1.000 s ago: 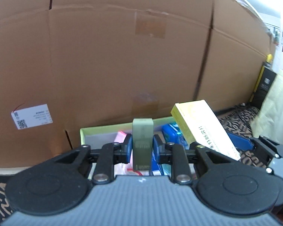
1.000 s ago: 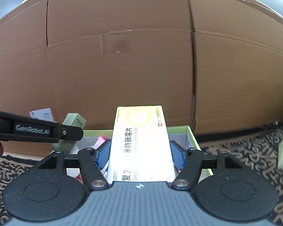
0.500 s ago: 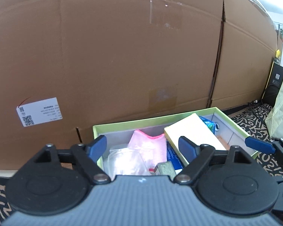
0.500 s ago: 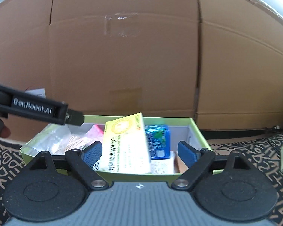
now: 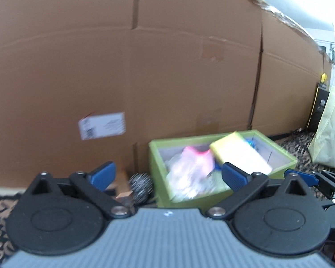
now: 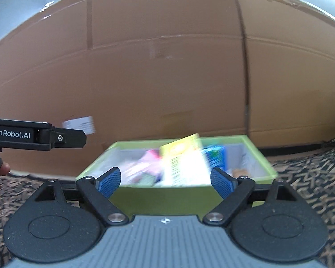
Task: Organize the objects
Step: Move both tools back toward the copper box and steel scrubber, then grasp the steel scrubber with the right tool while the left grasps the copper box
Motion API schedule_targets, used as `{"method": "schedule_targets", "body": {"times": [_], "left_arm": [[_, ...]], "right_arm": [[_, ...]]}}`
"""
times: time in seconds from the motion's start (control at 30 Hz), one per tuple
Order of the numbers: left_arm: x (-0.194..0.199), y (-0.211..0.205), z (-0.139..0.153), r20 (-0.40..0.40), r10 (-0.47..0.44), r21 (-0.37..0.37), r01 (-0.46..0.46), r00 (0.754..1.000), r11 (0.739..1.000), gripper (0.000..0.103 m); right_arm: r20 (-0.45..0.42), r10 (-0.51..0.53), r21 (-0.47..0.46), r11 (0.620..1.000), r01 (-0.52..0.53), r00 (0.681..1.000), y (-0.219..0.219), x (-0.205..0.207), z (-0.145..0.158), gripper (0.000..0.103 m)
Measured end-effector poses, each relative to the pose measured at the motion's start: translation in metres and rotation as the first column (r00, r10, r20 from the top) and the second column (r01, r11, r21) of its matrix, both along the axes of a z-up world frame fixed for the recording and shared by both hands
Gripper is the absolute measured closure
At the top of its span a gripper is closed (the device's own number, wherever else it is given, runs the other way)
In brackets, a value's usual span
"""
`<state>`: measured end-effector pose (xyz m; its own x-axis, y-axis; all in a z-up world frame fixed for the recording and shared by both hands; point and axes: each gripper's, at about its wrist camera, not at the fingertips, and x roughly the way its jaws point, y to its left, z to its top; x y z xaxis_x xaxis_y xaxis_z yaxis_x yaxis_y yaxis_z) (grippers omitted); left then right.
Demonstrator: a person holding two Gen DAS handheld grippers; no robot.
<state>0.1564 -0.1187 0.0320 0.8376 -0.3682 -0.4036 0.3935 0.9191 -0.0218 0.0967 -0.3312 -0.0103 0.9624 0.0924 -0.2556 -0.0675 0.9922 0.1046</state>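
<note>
Left tool has its blue pads wide apart, nothing between them. Right tool is spread apart too, also empty. Both sit low in front of the green box, which rests on a patterned rug against a big cardboard wall.

Inside the box a yellow carton leans tilted over the other stuff, with a blue pack just beside it and something pink further left. Both views are motion-blurred, so the rest of the contents are mush and the carton print is unreadable.

Left of the box there's a dark speckled ball, partly hidden behind the left tool's linkage, next to a small brown thing I can't identify.
</note>
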Motion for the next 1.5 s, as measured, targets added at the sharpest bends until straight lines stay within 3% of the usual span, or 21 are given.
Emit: {"method": "schedule_targets", "body": {"times": [0.2, 0.4, 0.6, 0.73, 0.87, 0.93, 1.03, 1.07, 1.1, 1.2, 1.3, 1.37, 1.5], "left_arm": [[-0.014, 0.054, -0.027, -0.055, 0.095, 0.064, -0.092, 0.994, 0.994, 0.000], [-0.008, 0.104, -0.041, -0.108, 0.194, 0.026, -0.192, 0.975, 0.981, 0.000], [0.007, 0.125, -0.047, -0.122, 0.221, 0.003, -0.223, 0.968, 0.975, 0.000], [0.024, 0.119, -0.052, -0.141, 0.202, -0.020, -0.206, 0.969, 0.978, 0.000], [0.045, 0.101, -0.055, -0.147, 0.168, -0.024, -0.173, 0.975, 0.985, 0.000], [0.058, 0.090, -0.056, -0.155, 0.148, -0.027, -0.154, 0.977, 0.988, 0.000], [0.082, 0.073, -0.058, -0.173, 0.122, -0.031, -0.129, 0.977, 0.991, 0.001], [0.089, 0.067, -0.060, -0.179, 0.116, -0.037, -0.125, 0.977, 0.991, 0.003], [0.098, 0.061, -0.062, -0.188, 0.106, -0.047, -0.117, 0.976, 0.992, 0.005], [0.122, 0.045, -0.071, -0.240, 0.082, -0.064, -0.100, 0.967, 0.993, 0.017], [0.142, 0.036, -0.085, -0.320, 0.065, -0.063, -0.090, 0.945, 0.994, 0.042], [0.146, 0.041, -0.093, -0.362, 0.028, -0.094, -0.066, 0.932, 0.993, 0.072], [0.129, 0.063, -0.100, -0.325, 0.053, -0.037, -0.069, 0.944, 0.997, 0.078]], "right_arm": [[-0.072, 0.135, 0.001, 0.991, -0.135, 0.988, 0.052, -0.006, -0.023, 0.012], [-0.135, 0.230, -0.036, 0.971, -0.237, 0.964, 0.107, 0.026, -0.040, 0.015], [-0.155, 0.235, -0.064, 0.967, -0.248, 0.959, 0.133, 0.064, -0.044, 0.016], [-0.151, 0.212, -0.074, 0.972, -0.225, 0.966, 0.137, 0.064, -0.044, 0.018], [-0.140, 0.129, -0.055, 0.989, -0.138, 0.982, 0.128, 0.059, -0.043, 0.041], [-0.141, 0.084, -0.046, 0.995, -0.092, 0.986, 0.121, 0.058, -0.043, 0.041], [-0.148, -0.111, -0.052, 0.993, 0.104, 0.983, 0.103, 0.056, -0.044, 0.024], [-0.145, -0.179, -0.040, 0.984, 0.175, 0.973, 0.092, 0.055, -0.044, 0.023], [-0.147, -0.171, -0.014, 0.985, 0.171, 0.974, 0.083, 0.054, -0.043, 0.023], [-0.165, -0.030, 0.032, 0.999, 0.035, 0.986, 0.072, 0.044, -0.043, 0.025], [-0.150, 0.041, -0.051, 0.998, -0.049, 0.988, 0.087, 0.036, -0.042, 0.025], [-0.140, 0.095, -0.084, 0.991, -0.107, 0.986, 0.099, 0.033, -0.041, 0.025], [-0.128, 0.161, -0.152, 0.972, -0.180, 0.979, 0.128, 0.039, -0.041, 0.025]]}}
